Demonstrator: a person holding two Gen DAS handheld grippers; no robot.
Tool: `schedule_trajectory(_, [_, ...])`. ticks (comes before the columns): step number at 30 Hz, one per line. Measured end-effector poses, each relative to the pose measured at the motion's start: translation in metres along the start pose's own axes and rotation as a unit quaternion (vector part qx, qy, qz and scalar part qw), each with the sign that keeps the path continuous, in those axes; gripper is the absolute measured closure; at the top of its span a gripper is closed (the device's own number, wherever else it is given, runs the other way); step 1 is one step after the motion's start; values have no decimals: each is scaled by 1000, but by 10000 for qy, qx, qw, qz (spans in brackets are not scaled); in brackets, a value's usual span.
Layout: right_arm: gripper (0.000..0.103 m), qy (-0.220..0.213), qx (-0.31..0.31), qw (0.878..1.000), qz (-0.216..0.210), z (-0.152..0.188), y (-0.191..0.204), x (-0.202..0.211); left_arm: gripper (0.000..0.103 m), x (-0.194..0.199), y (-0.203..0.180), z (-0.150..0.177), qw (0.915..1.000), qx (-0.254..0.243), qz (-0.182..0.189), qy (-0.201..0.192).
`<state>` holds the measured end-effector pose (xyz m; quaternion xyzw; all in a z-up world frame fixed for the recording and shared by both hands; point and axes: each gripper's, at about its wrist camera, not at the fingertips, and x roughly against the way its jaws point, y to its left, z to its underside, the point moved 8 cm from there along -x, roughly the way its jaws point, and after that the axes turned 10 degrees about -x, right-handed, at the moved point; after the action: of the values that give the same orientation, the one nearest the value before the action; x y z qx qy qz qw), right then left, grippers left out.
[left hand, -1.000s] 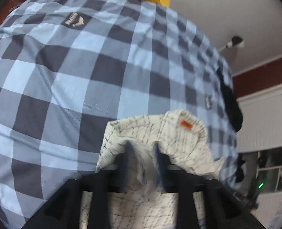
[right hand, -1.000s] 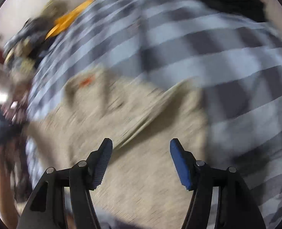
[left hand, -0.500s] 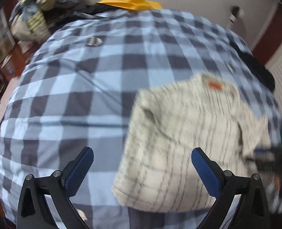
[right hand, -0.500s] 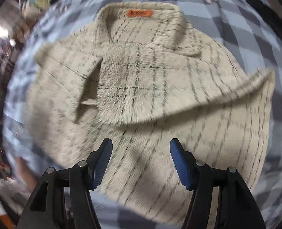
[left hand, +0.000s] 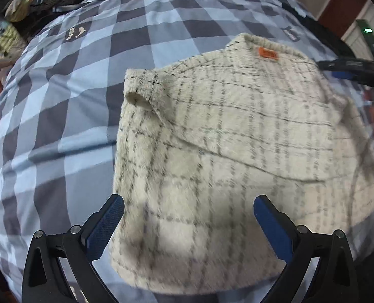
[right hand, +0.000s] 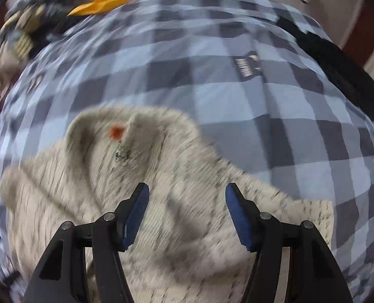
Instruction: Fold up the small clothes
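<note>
Fuzzy cream jacket on checked bed cover, partly folded.

Both side flaps lie across the body, collar with orange tag at far end. Left tongs and right tongs gape wide, holding nothing, hovering over fabric. Likely left: folding hem toward collar.

Left gripper: jaws spread wide, nothing between the blue pads, both fingers clear of contact. Right gripper: jaws parted, narrower gap than the left, pads bare, nothing clamped. View blurred.
</note>
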<state>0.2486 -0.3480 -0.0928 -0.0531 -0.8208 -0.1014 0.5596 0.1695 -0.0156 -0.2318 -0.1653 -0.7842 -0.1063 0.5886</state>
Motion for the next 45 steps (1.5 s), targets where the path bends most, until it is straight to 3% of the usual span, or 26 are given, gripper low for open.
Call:
schedule_trajectory(4, [44,142,106,9982,-569,11,-15,22,0,-6,12,-7,9993,336,167,83])
schedule_trajectory(8, [44,914,241,9934,-657,59,-14,23,0,-7,21,-13,9964,770,346,115])
schedule_trajectory(10, [44,1527,-171,9807,-1210,80,-5,17,0,-1,25,-16,9955,917,239,-37])
schedule_trajectory(14, [44,2078,-1361,9436,-2187,106,4,9,0,5,27,-11,9952,982,35,-19])
schedule_trajectory(17, [44,2263,-1778,9346,-2090,110,14,-12,0,7,29,-3,9953,966,50,37])
schedule_trajectory(21, [46,2020,-2069,9281,-2347,96,27,-19,0,10,37,6,9960,896,2,-14])
schedule_trajectory(23, [95,1706,-2131,9285,-2517,83,28,-15,0,11,36,5,9965,816,102,-121])
schedule_trajectory(26, [95,1533,-2101,9310,-2560,69,33,-9,0,9,33,-4,9960,783,297,-326])
schedule_trajectory(28, [95,1478,-2275,9237,-2705,57,41,-10,0,7,30,-13,9946,831,431,-455])
schedule_trajectory(30, [94,1466,-2612,9044,-3039,45,43,-8,0,5,29,-23,9929,893,524,-592])
schedule_trajectory(32, [93,1680,-3230,8725,-3258,36,38,-12,0,2,27,-33,9914,941,616,-674])
schedule_trajectory(33, [92,1836,-3599,8483,-3423,31,37,-17,0,1,26,-39,9905,971,659,-717])
schedule_trajectory(34, [92,1899,-3799,8345,-3509,26,38,-22,0,-1,26,-45,9899,981,695,-749])
schedule_trajectory(37, [91,1798,-3985,8284,-3501,13,36,-32,0,-7,21,-65,9890,932,747,-868])
schedule_trajectory(38, [84,1866,-4108,8226,-3462,11,34,-38,0,-9,20,-69,9891,918,725,-889])
schedule_trajectory(39, [79,2021,-4332,8056,-3499,13,33,-46,0,-13,20,-78,9893,909,688,-909])
schedule_trajectory(41, [47,2234,-4666,7687,-3762,20,25,-50,0,-21,20,-93,9901,912,605,-879])
schedule_trajectory(42, [44,2274,-4777,7571,-3833,22,18,-49,0,-23,22,-103,9900,922,567,-901])
schedule_trajectory(43, [44,2263,-4790,7563,-3838,24,15,-47,0,-25,25,-114,9895,960,518,-948])
schedule_trajectory(45, [43,2116,-4520,7822,-3729,22,6,-38,0,-28,36,-135,9864,1134,434,-1105])
